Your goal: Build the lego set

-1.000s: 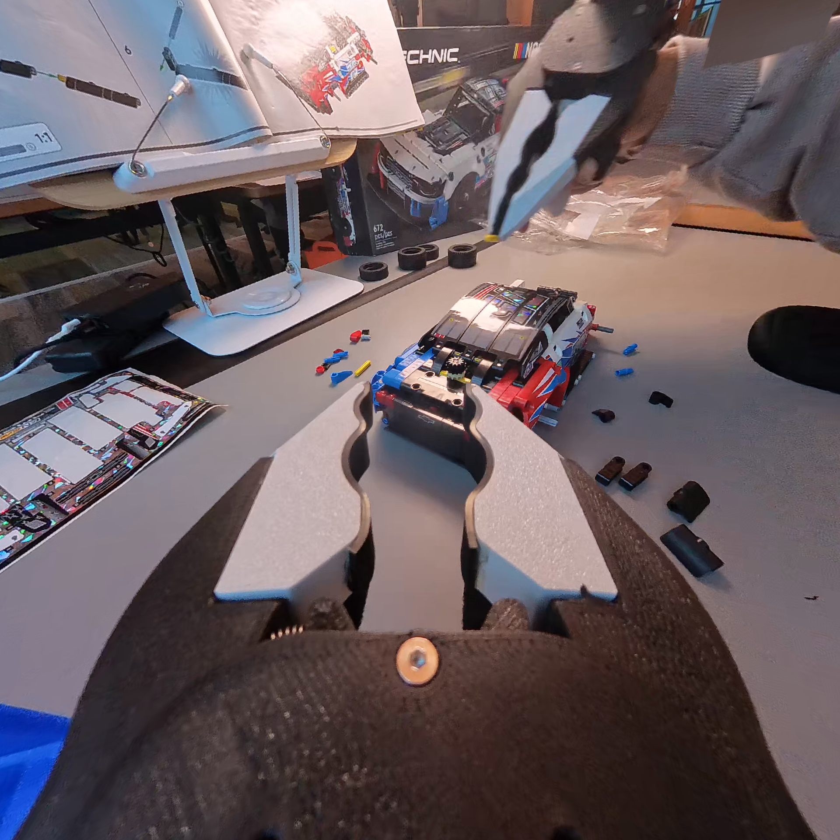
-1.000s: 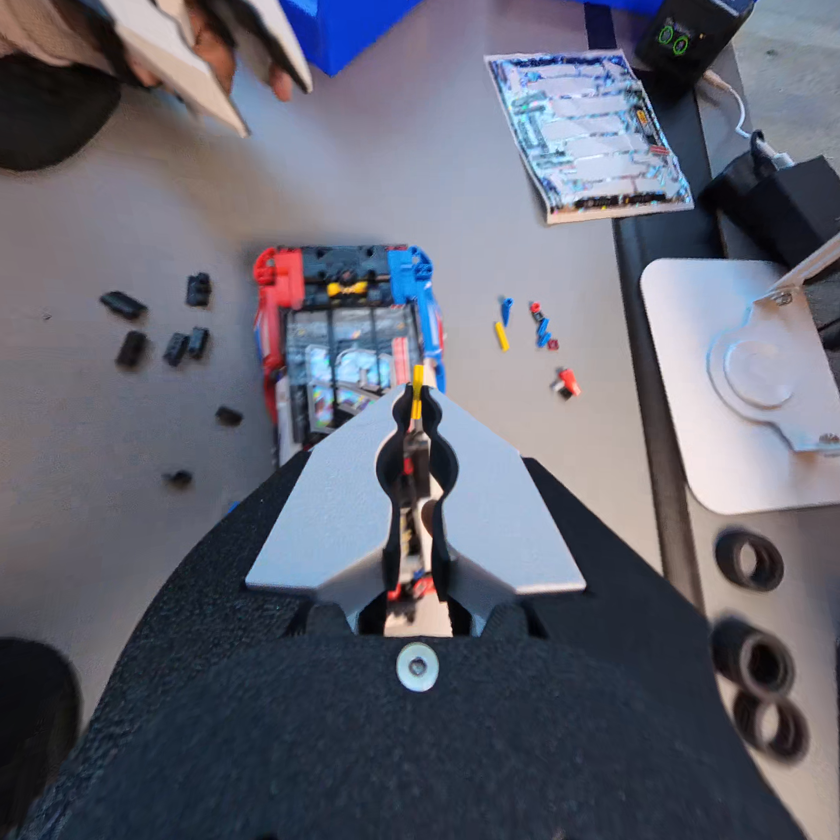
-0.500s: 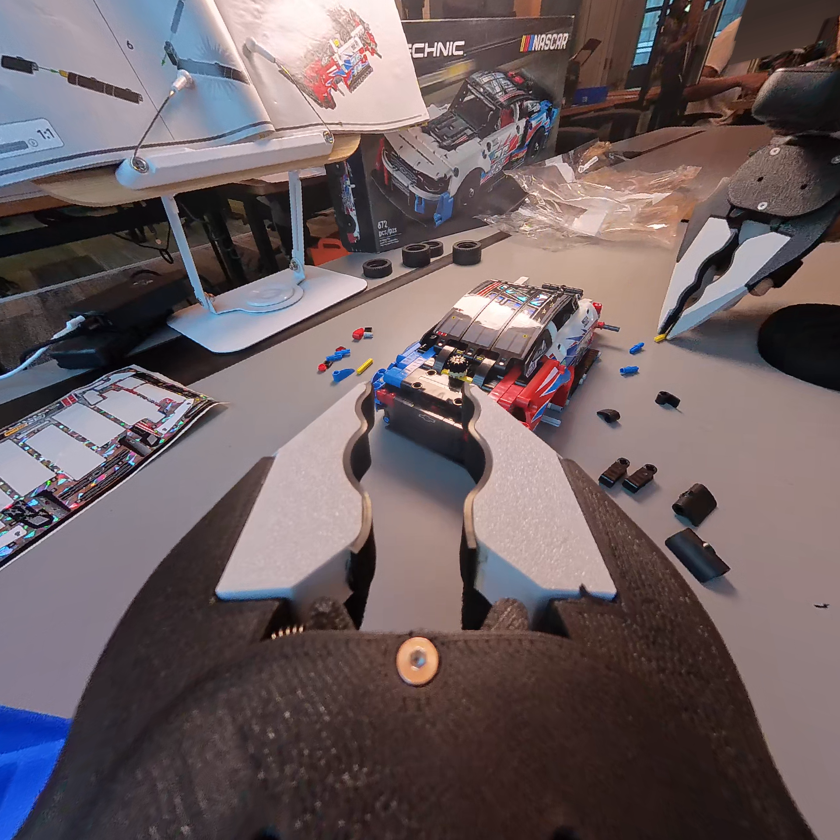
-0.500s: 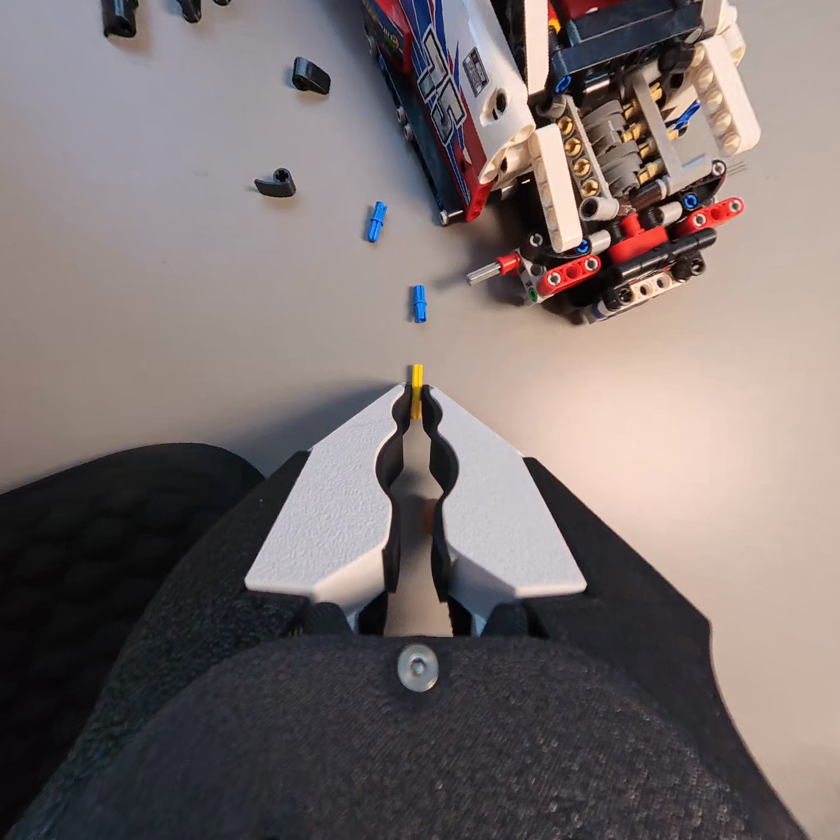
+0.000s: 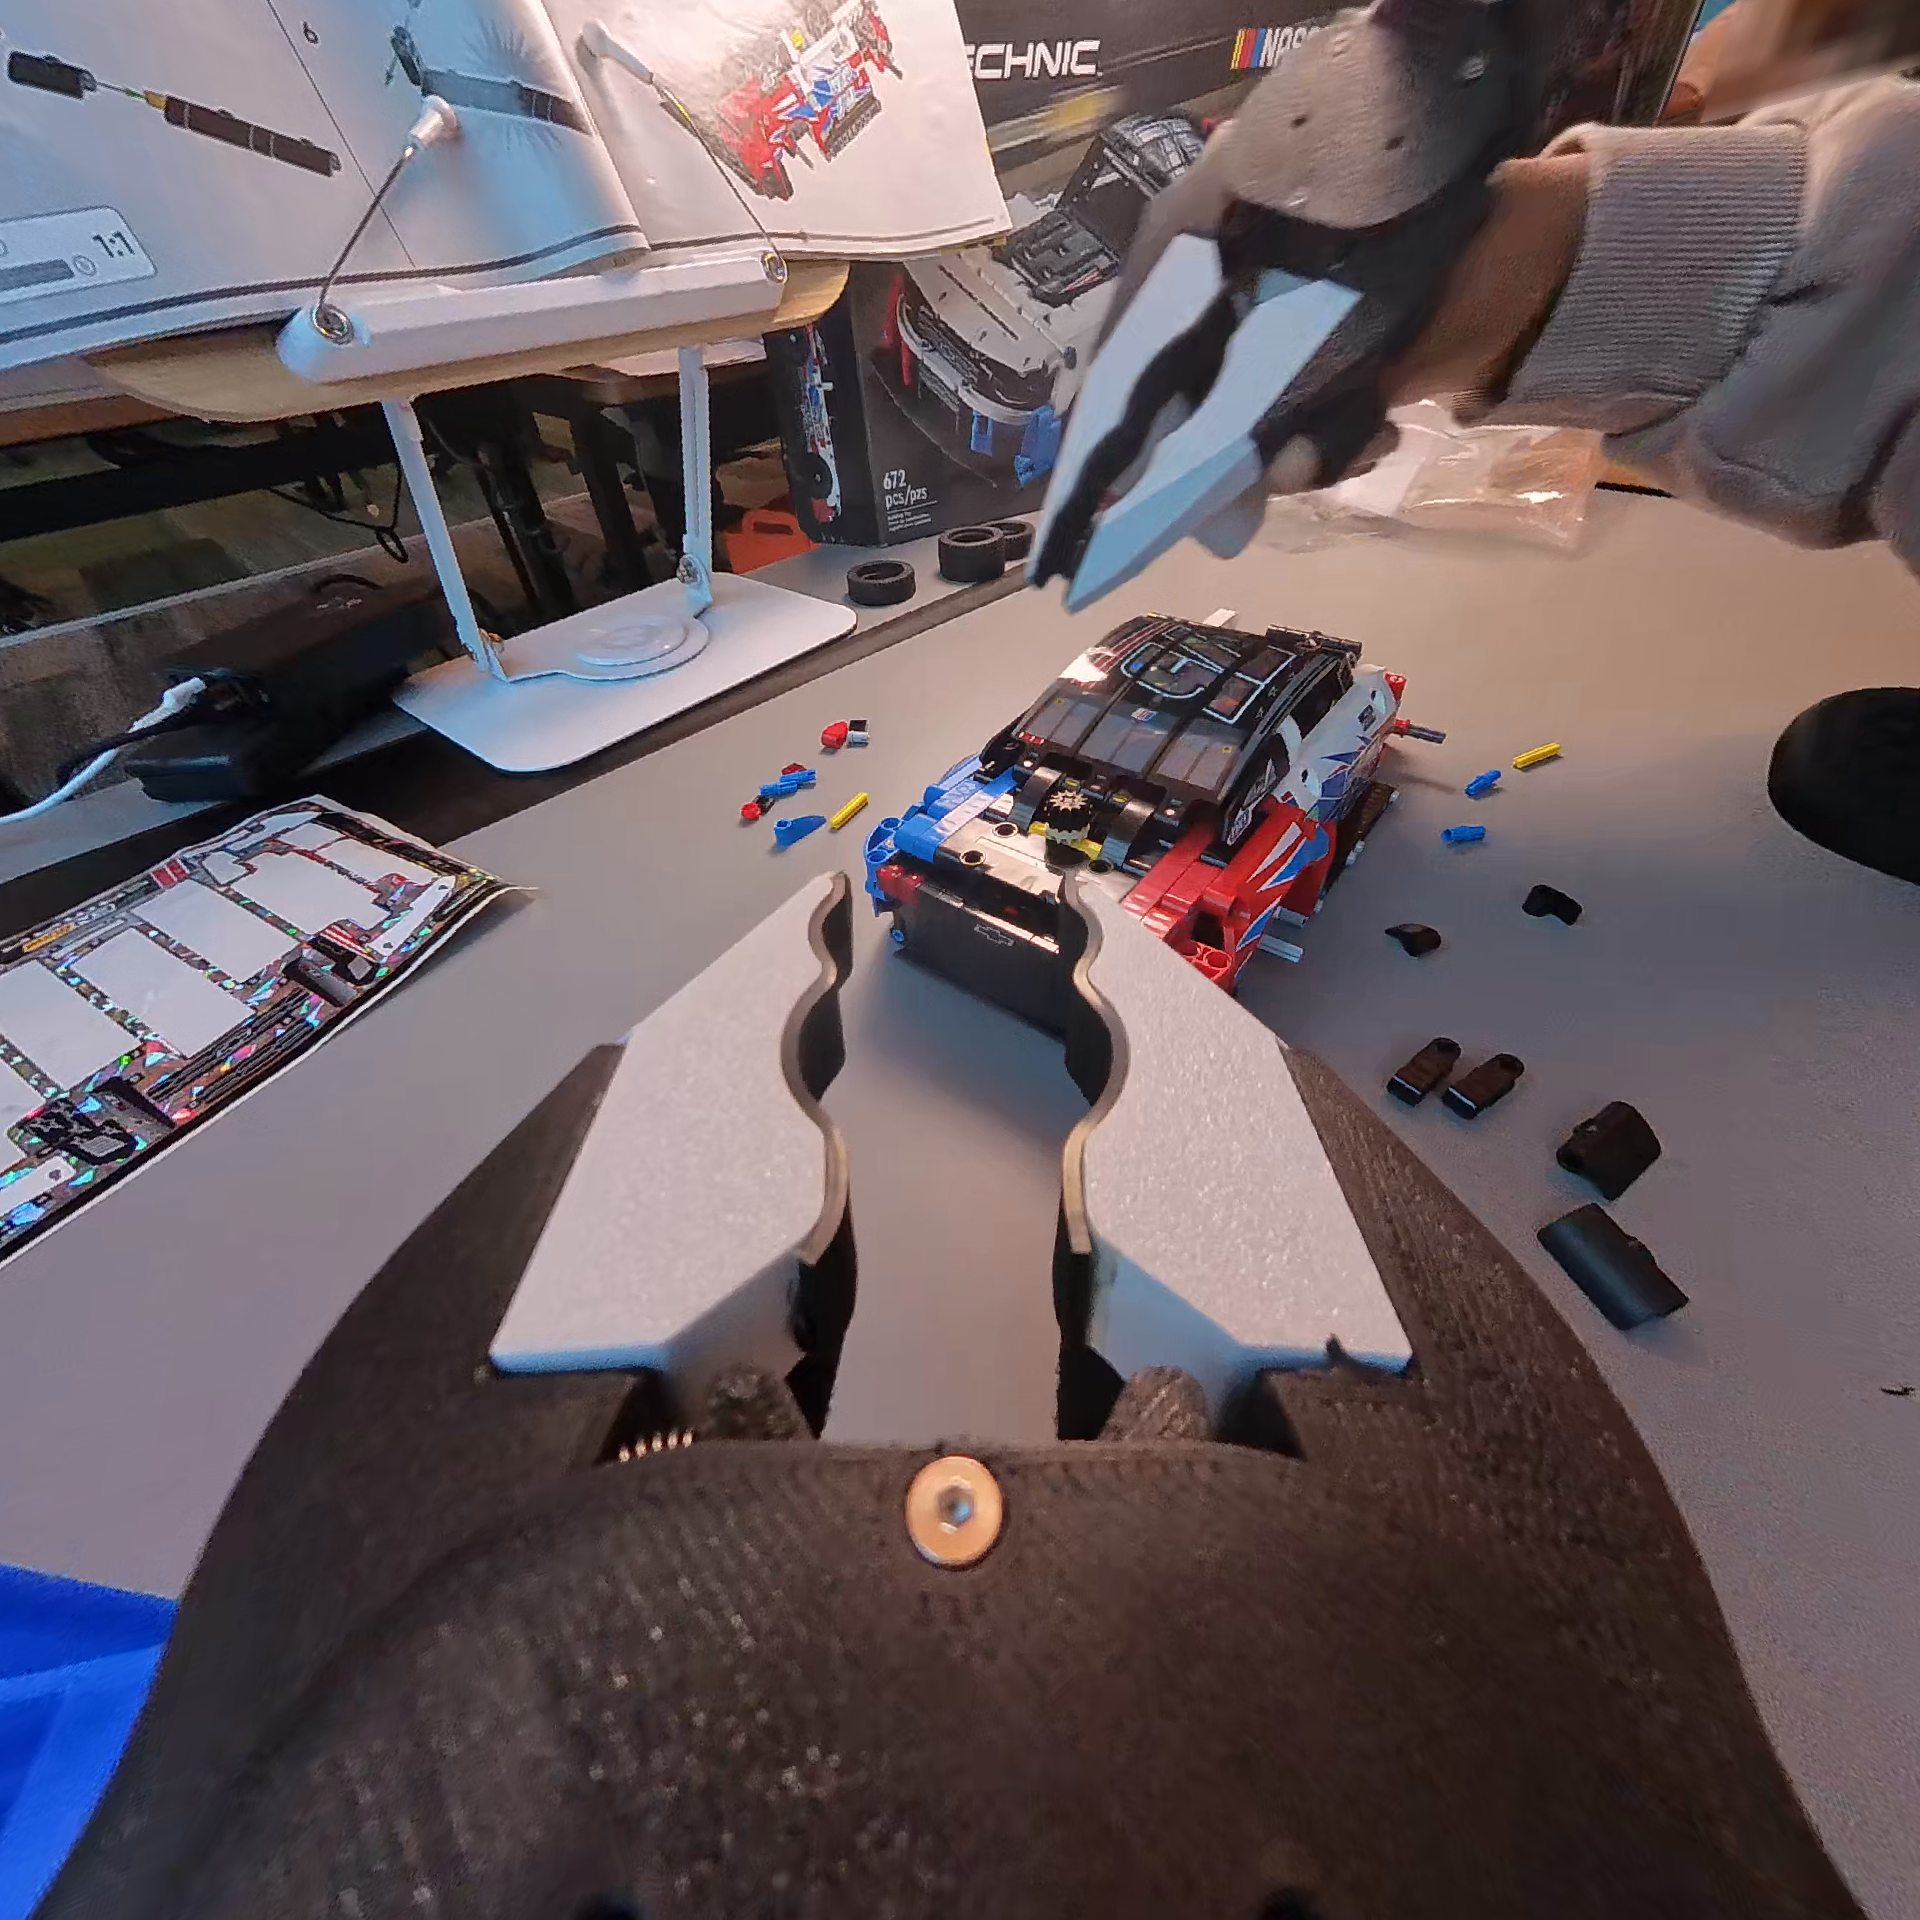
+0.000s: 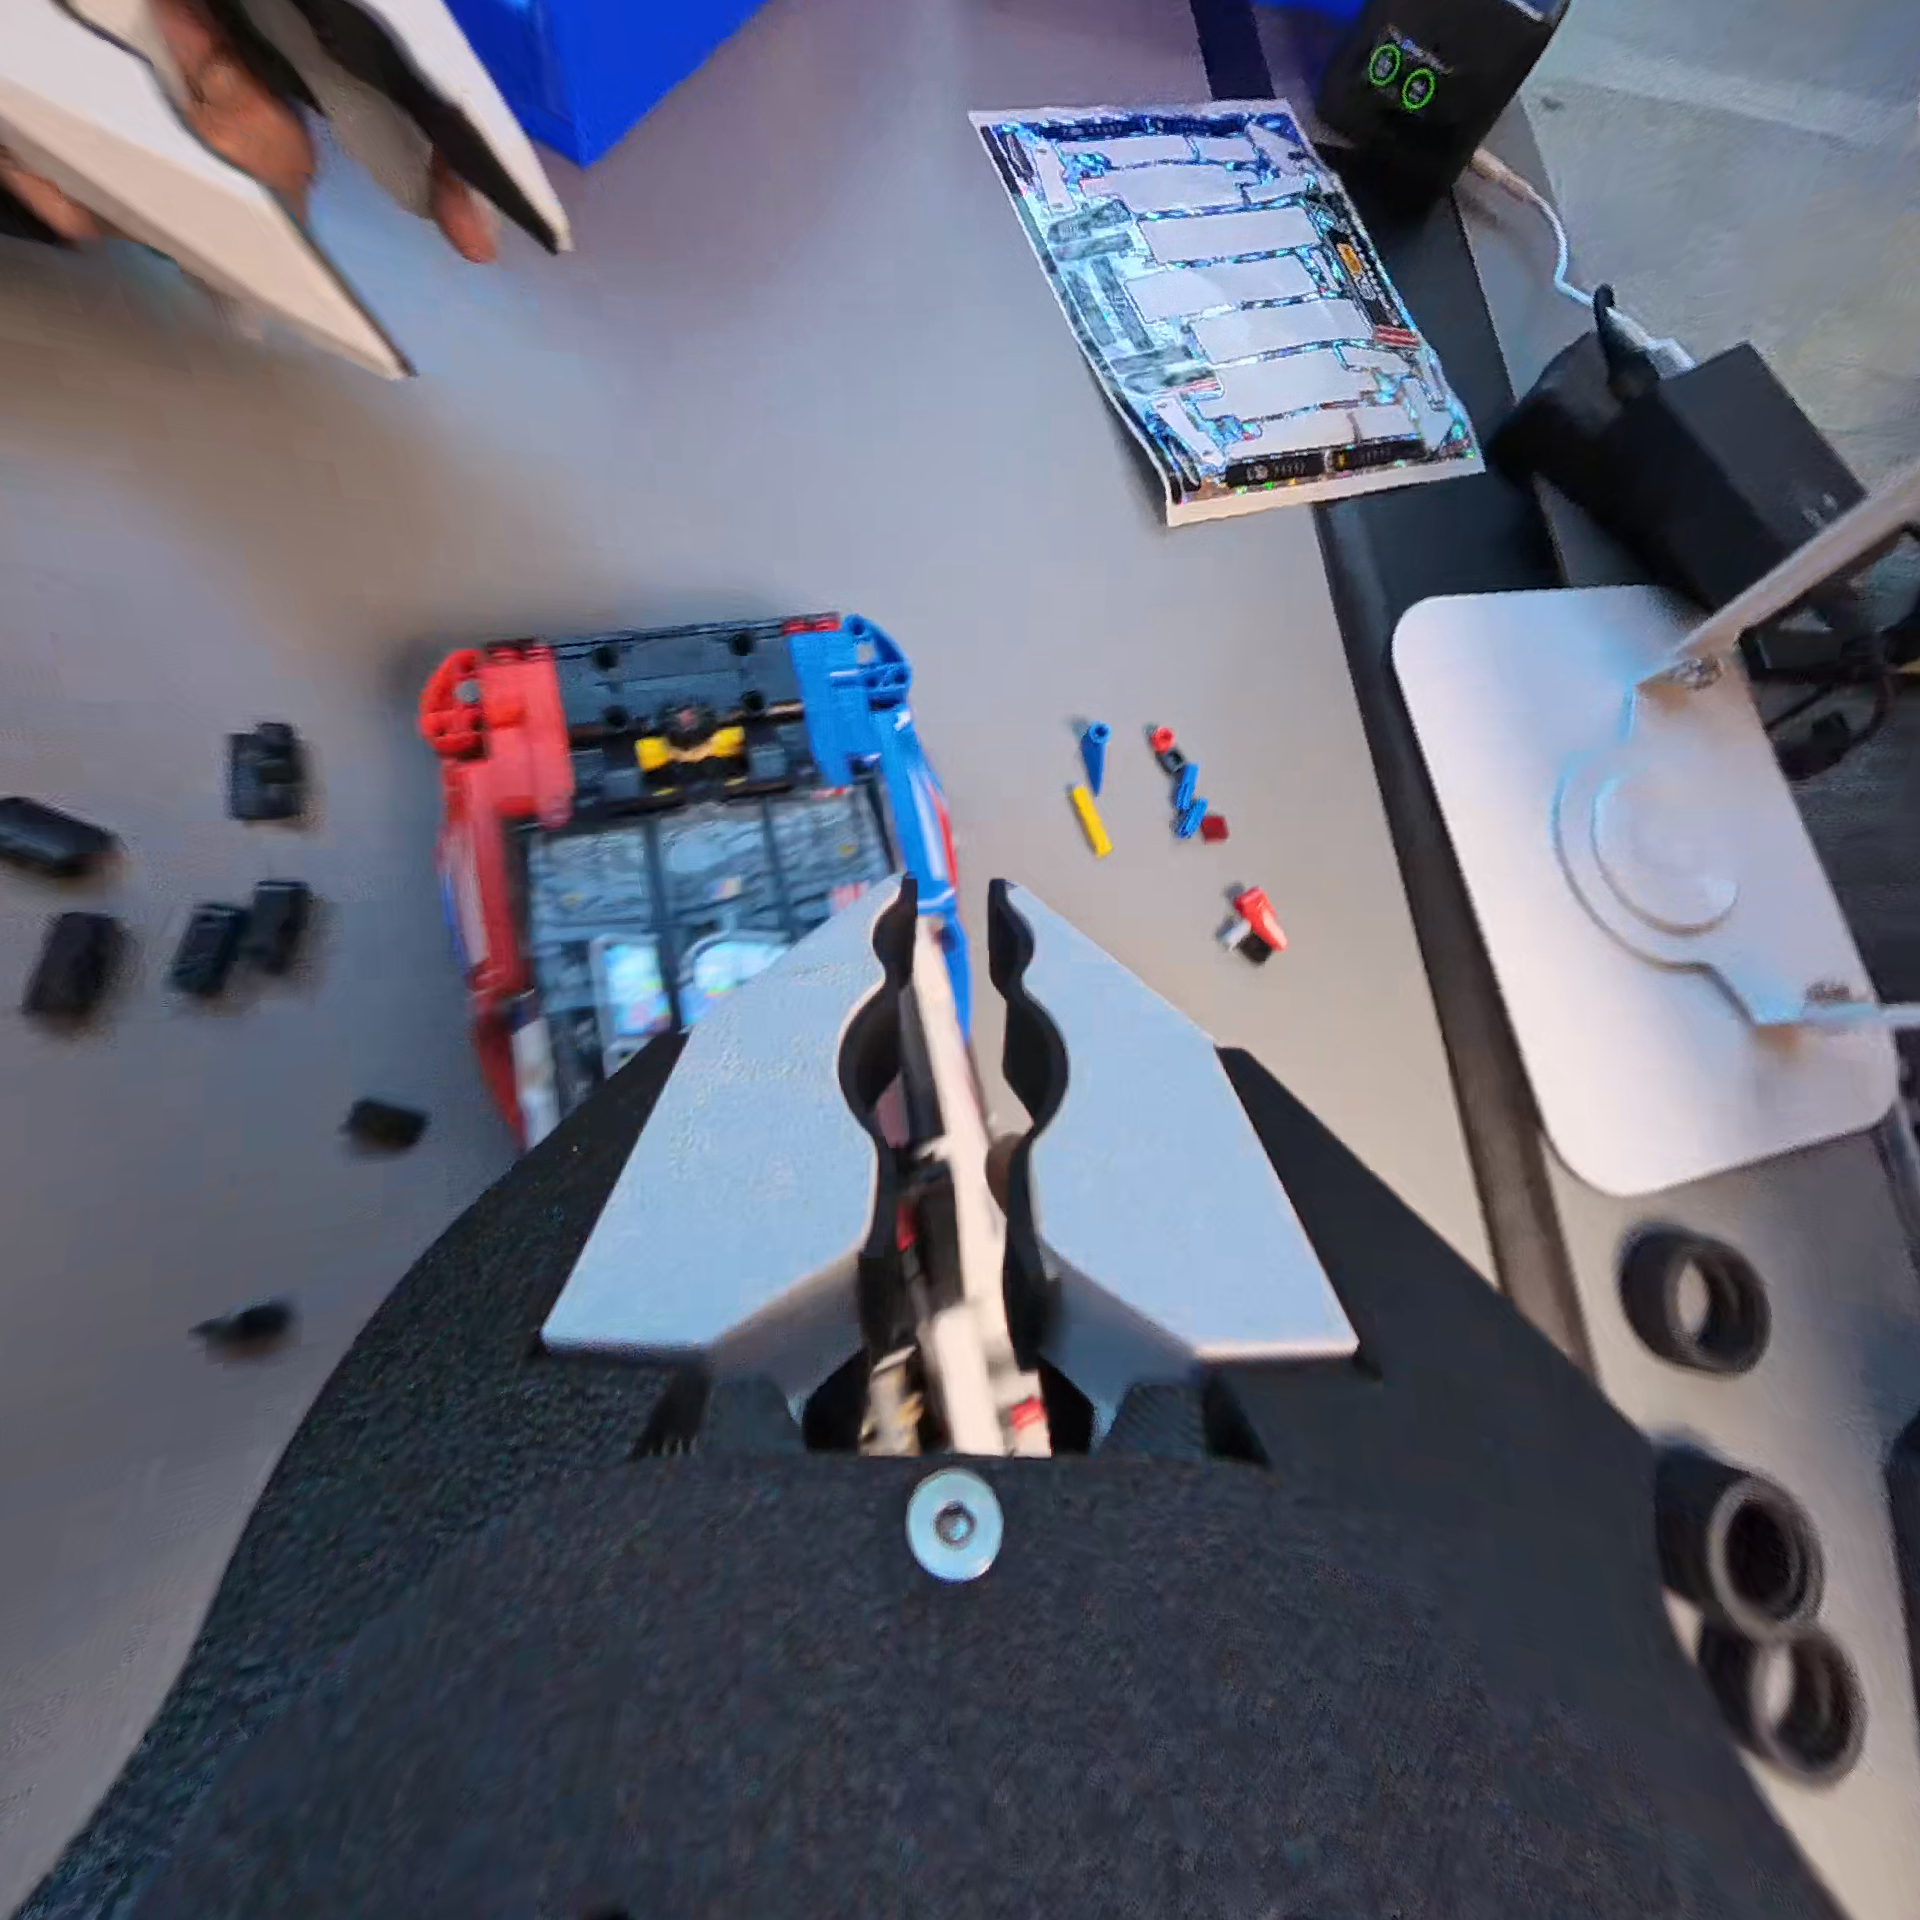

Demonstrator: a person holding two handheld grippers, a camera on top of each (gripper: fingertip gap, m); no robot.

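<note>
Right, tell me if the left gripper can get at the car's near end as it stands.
Probably yes: the left gripper is open, and bare table lies between its fingers and the car.

The counter lies bare between the left hand-held gripper and the toy car, which blocks the way just ahead. Right of the car, black pieces and blue pins dot the surface. Left of it, small coloured bits lie before the stand base. The sticker sheet covers the far left.
</note>
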